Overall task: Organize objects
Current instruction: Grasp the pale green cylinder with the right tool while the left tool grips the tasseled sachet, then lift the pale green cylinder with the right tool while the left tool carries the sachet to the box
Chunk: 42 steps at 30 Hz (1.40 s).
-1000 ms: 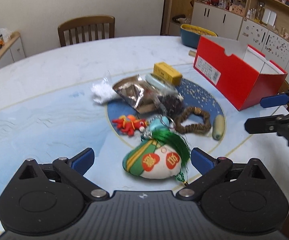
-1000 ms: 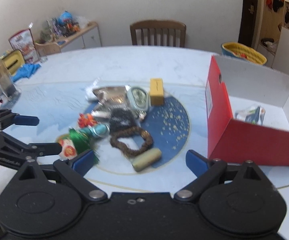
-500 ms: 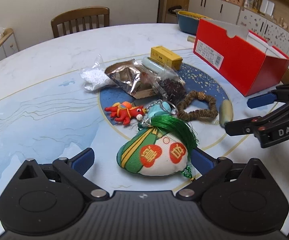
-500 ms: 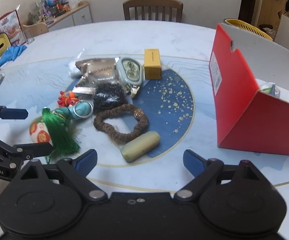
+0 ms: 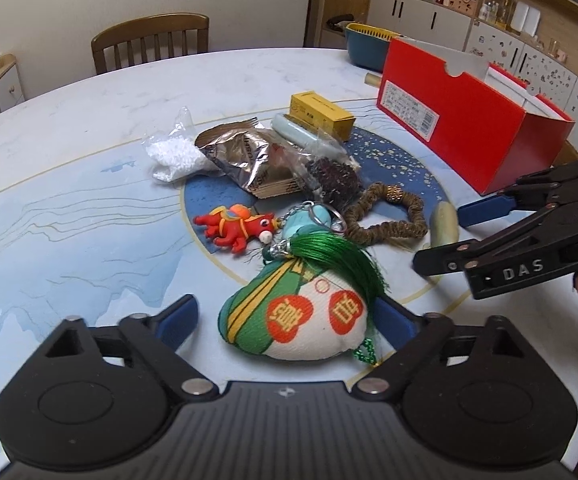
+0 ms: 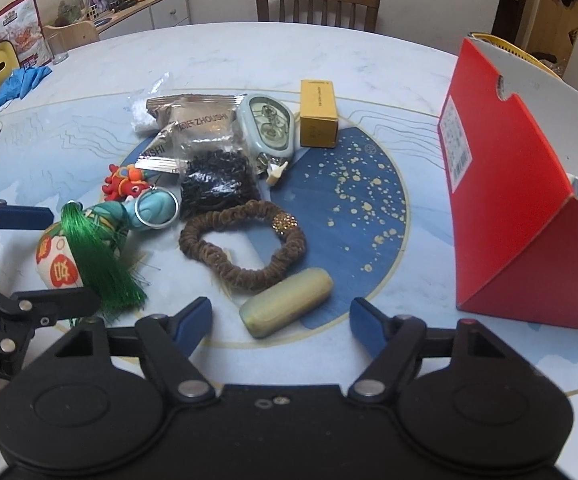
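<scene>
**Green-tasselled sachet between spread left fingers**

Left gripper (image 5: 285, 314) released, straddling the embroidered sachet (image 5: 295, 324); tassel end points toward the clutter: red horse toy (image 5: 235, 226), brown scrunchie (image 6: 245, 240). Right gripper (image 6: 281, 320) released before the beige case (image 6: 287, 308), lying diagonally. Red box (image 6: 517, 216) stands right.

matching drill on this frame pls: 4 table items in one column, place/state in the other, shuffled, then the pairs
Items:
1. stuffed pouch
2. pale green bar
3. yellow box
4. red shoebox

Places/states:
A. far side of the pile, beside the pale blue case
B. between the open fingers of the left gripper
C. open, at the table's right edge
D. just ahead of the open right gripper, touching the brown scrunchie

Pairs: 1-B, 2-D, 3-A, 4-C
</scene>
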{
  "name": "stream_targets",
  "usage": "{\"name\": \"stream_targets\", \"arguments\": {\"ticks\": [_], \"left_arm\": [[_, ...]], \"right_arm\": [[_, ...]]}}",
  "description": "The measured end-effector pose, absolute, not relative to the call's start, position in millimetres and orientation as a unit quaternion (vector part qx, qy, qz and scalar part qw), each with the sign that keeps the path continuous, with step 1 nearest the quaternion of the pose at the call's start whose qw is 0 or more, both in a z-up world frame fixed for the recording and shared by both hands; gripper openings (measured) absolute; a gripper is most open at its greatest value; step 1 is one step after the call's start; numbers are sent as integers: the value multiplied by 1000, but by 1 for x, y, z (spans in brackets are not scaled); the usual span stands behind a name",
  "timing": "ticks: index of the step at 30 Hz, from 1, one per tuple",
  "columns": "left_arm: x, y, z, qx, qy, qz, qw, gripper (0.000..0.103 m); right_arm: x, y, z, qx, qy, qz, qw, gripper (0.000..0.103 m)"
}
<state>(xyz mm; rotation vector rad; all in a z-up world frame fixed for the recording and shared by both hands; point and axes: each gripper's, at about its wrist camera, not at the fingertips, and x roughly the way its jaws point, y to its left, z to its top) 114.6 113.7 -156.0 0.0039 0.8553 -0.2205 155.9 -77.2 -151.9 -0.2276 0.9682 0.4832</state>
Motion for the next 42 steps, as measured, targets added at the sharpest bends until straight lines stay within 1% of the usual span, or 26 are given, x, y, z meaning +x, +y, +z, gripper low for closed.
{"name": "stream_targets", "arguments": {"ticks": [1, 2, 3, 8, 10, 12, 15, 16, 17, 18, 19, 22, 27, 34, 42], "left_arm": [[115, 113, -156, 2, 415, -108, 904, 85], [114, 113, -156, 1, 415, -109, 903, 80], [114, 112, -155, 0, 415, -112, 903, 78], [113, 109, -154, 8, 416, -115, 902, 74], [113, 108, -153, 9, 417, -113, 902, 74], [112, 107, -153, 7, 418, -116, 901, 73], [111, 106, -151, 8, 420, -113, 900, 73], [111, 106, -150, 5, 420, -114, 900, 73], [110, 107, -149, 2, 420, -112, 901, 73], [109, 108, -148, -2, 420, -112, 901, 73], [108, 108, -146, -5, 419, -112, 901, 73], [105, 108, -143, -7, 420, -107, 901, 71], [100, 109, -131, -20, 413, -107, 904, 71], [98, 103, -108, -23, 401, -114, 908, 71], [105, 82, -68, -18, 389, -133, 911, 71]], "right_arm": [[156, -76, -152, -110, 459, 230, 851, 73], [156, -76, -151, -111, 457, 230, 852, 72], [156, -75, -151, -113, 456, 230, 852, 70], [156, -75, -150, -112, 453, 229, 854, 57], [156, -76, -149, -112, 451, 225, 856, 50], [156, -77, -149, -111, 451, 220, 858, 46], [154, -81, -148, -103, 451, 220, 859, 45], [153, -82, -147, -102, 451, 221, 859, 31], [152, -83, -147, -98, 454, 227, 856, 29], [151, -83, -147, -97, 456, 225, 856, 23], [149, -84, -146, -98, 456, 224, 856, 21], [145, -88, -144, -94, 457, 224, 855, 17], [139, -97, -139, -82, 455, 225, 858, 14], [126, -108, -119, -70, 445, 234, 862, 14], [109, -131, -80, -53, 416, 237, 877, 14]]}}
